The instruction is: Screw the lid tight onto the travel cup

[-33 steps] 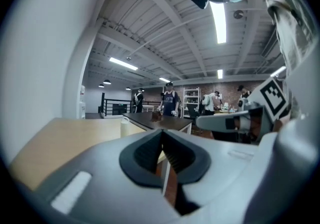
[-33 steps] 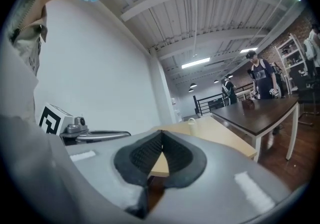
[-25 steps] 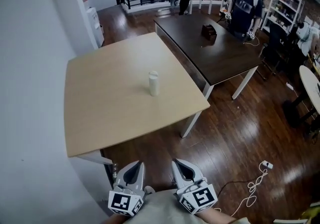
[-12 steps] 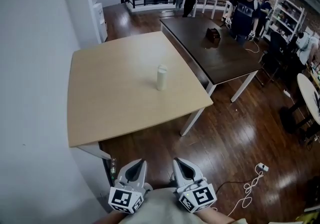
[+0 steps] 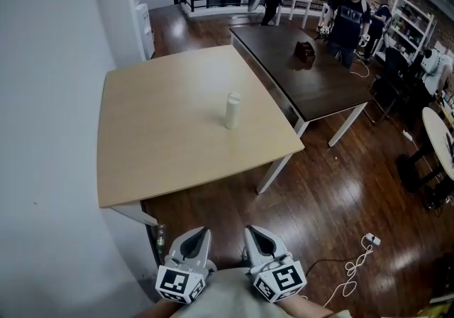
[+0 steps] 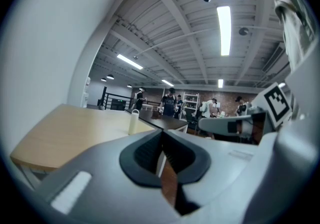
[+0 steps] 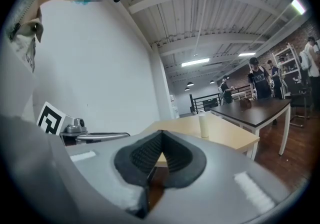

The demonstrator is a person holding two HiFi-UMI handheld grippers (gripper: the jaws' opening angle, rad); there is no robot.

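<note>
Head view: travel cup upright on light wooden table, dark table beyond

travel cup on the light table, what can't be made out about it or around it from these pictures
- Lid seating: the travel cup is too small in the head view and both gripper views to tell tight from loose.
- The dark item on the dark table: head view, too small and far off to identify.

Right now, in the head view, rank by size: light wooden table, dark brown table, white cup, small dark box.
Light wooden table
Dark brown table
White cup and small dark box: look alike, box farther, unranked
</note>
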